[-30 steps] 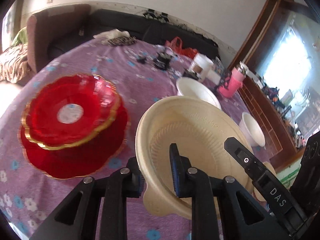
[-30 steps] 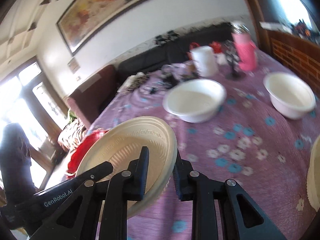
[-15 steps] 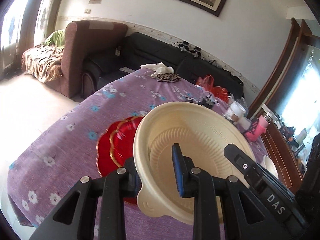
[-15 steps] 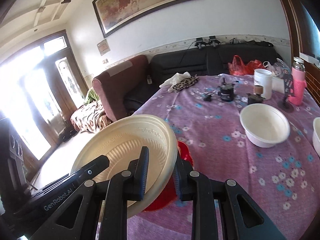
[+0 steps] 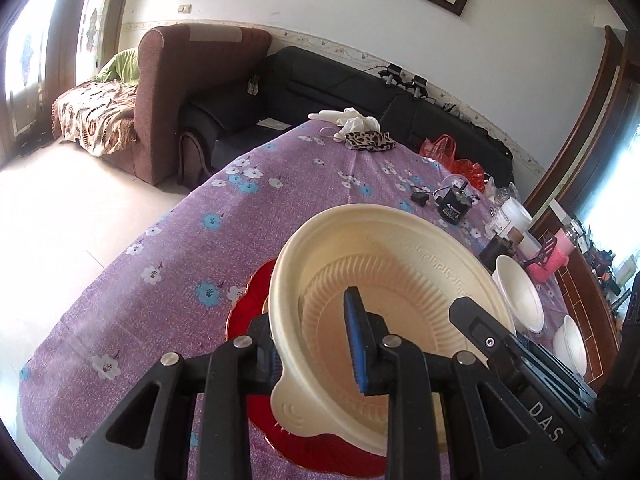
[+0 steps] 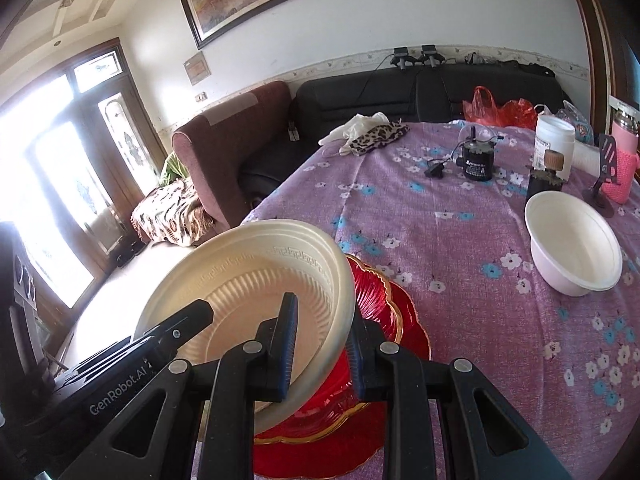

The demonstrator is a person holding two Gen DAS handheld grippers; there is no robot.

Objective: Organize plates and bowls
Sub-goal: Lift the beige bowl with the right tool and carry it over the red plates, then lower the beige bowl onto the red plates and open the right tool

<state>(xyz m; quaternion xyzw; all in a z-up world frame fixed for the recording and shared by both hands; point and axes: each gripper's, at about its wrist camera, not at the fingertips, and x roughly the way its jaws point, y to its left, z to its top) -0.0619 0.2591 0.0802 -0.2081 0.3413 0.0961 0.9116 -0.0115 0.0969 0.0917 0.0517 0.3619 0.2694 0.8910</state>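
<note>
**Holding a cream plate over the red stack**

Gripping opposite edges of one cream plate [image 5: 400, 280], both tongs hold it clear of the table, above the red plates. The left gripper [image 5: 316, 340] stands nearly closed, one finger outside the rim at the plate's left edge and the blue-padded finger [image 5: 356, 344] inside the ribbed well; its jaws have just been opening slightly, with the rim between them. The right gripper [image 6: 320, 344] is likewise nearly closed on the plate's opposite edge, one pad inside the well and the other under the rim. In the right wrist view the plate is tilted, its far edge raised.

Directly beneath the plate lies a stack of red, gold-rimmed plates [image 6: 384, 312] on the purple floral tablecloth [image 6: 460, 248], close to the table's near-left edge. Well apart from the stack, towards the right, a white bowl [image 6: 572, 248] rests upright on the cloth; the left wrist view shows a second white bowl [image 5: 570, 344] just beyond it. A small black canister [image 6: 476, 164], a white jar [image 6: 554, 140] and a leopard-print pouch [image 6: 380, 136] sit at the far end of the table.
</note>
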